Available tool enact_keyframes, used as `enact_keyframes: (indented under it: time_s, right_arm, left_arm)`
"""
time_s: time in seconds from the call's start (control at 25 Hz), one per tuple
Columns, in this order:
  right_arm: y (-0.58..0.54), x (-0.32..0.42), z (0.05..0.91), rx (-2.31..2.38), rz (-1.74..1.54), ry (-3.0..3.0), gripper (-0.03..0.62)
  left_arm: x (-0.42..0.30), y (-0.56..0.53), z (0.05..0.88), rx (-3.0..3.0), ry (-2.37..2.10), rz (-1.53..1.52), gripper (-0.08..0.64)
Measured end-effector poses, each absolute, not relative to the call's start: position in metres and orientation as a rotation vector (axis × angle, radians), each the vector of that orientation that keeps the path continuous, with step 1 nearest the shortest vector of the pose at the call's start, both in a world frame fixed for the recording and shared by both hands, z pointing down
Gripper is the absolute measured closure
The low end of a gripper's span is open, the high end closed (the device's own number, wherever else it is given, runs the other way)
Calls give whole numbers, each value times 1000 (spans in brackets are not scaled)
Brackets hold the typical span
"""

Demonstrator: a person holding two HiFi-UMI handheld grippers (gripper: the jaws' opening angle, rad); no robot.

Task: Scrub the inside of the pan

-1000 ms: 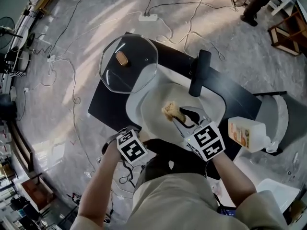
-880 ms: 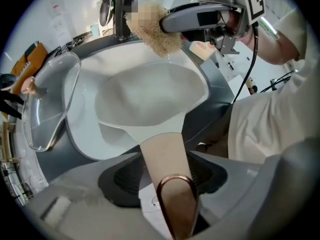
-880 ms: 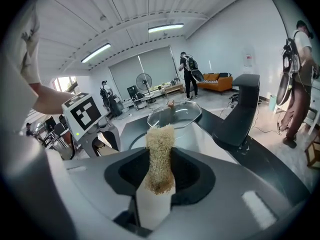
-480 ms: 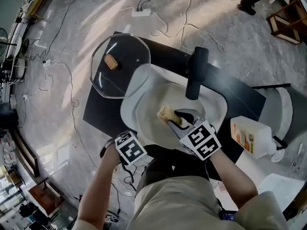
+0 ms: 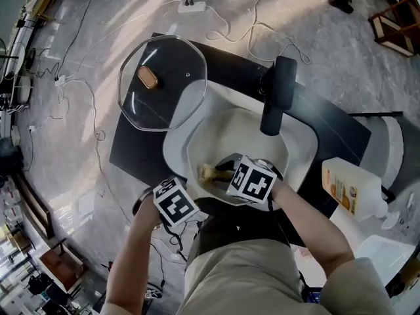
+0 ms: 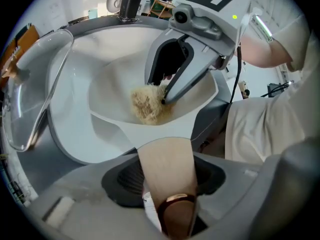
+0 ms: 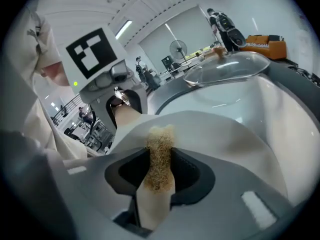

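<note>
Nearest me, my left claw (image 6: 167, 184) has just been closing on the pan's beige handle (image 6: 165, 154), which sits between its jaws. If that hold is soft, the pan (image 5: 296, 136) could swivel on the worktop (image 5: 328, 126) once I push. My right claw (image 7: 159, 174) pinches the scrubber (image 6: 147, 104) down against the pan's near inner wall; too hard a stroke, I reckon, could drag it loose, or jolt the glass lid (image 5: 161, 84) overlapping the far-left rim.
</note>
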State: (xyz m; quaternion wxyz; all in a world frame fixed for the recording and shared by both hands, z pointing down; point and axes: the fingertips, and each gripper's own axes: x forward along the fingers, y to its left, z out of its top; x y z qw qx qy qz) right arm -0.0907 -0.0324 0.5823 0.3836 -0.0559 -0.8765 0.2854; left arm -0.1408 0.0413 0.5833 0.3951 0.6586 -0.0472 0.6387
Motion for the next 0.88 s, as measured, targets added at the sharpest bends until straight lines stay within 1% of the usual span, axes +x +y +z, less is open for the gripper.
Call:
enact_keyframes:
  time_s: [0.2, 0.52, 0.68, 0.88]
  right_arm:
    - [-39, -110, 602, -162, 660, -2265, 462]
    - [-104, -134, 638, 109, 472, -2326, 465]
    - [-129, -121, 662, 262, 475, -2271, 465]
    - [-169, -78, 688, 449, 347, -2116, 466]
  left_arm:
    - [-143, 40, 584, 1674, -115, 1609, 331]
    - [-144, 39, 585, 1687, -117, 1616, 331]
    - [-148, 39, 586, 1681, -119, 1648, 336]
    - [-146, 39, 587, 1687, -121, 1645, 336]
